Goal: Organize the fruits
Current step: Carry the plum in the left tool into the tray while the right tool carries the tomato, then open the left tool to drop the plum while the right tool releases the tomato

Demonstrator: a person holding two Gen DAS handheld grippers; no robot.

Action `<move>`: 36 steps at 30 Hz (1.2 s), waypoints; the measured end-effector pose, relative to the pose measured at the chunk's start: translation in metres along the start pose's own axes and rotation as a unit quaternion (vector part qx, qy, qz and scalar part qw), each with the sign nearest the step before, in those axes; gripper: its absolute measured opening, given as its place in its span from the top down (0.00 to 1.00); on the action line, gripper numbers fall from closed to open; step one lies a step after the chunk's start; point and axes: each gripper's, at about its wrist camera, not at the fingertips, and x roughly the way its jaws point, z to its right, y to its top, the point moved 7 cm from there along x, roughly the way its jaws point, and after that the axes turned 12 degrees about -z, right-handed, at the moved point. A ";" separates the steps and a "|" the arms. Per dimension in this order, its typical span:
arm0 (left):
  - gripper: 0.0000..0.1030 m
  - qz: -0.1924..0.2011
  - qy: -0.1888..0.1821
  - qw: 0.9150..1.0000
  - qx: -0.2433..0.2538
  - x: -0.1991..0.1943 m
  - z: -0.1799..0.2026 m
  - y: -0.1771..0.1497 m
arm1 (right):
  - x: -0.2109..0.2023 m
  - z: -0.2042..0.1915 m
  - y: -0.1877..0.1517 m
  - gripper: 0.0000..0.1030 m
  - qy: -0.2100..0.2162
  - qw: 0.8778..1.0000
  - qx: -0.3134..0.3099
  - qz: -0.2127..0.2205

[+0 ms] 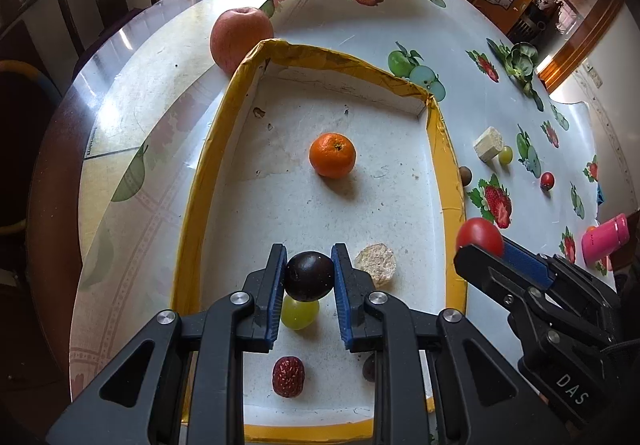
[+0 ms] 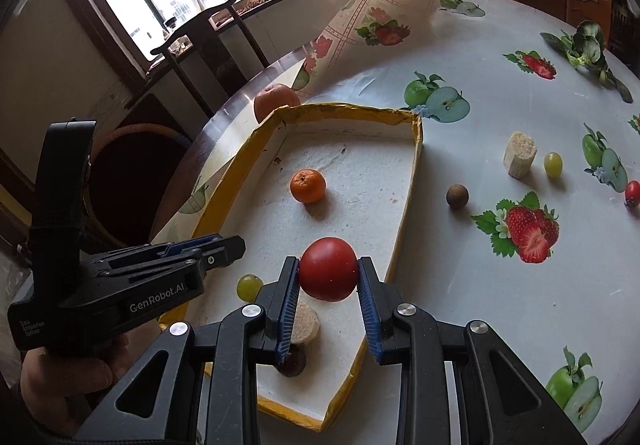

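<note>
Above the yellow-rimmed tray (image 1: pixel 192 205), the left gripper (image 1: pixel 309 277) has its jaws pinching a dark plum (image 1: pixel 309 276) — possibly a large grape. The right gripper (image 2: pixel 329 277) pinches a red tomato (image 2: pixel 328 274) over the tray's right rim — 1 mandarin (image 1: pixel 332 156) lies mid-tray.

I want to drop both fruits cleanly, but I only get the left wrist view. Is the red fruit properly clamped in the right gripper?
Observer: Yes. The right gripper has both blue pads pressed on the tomato, one on each side.
Operator: And the brown thing half hidden behind the tray wall?
Observer: It is a small round brown fruit. It lies on the tablecloth, outside the tray and not touching it.
</note>
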 end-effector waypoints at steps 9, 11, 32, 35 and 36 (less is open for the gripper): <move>0.81 -0.020 0.009 1.000 -0.007 0.027 -0.004 0.018 | 0.051 0.004 0.027 0.72 -0.026 0.999 -0.023 -0.032; 0.81 -0.027 0.009 1.000 -0.009 0.034 -0.005 0.019 | 0.059 0.007 0.029 0.72 -0.028 0.998 -0.025 -0.040; 0.50 0.002 0.043 0.999 0.006 0.003 0.001 0.013 | 0.025 0.013 0.015 0.59 -0.013 0.999 -0.015 -0.026; 0.50 0.005 0.039 0.999 0.010 -0.002 0.006 0.009 | 0.009 0.016 0.008 0.59 -0.010 1.000 -0.008 -0.013; 0.50 0.006 0.038 0.999 0.011 -0.003 0.009 0.008 | 0.004 0.017 0.006 0.59 -0.010 1.000 -0.006 -0.009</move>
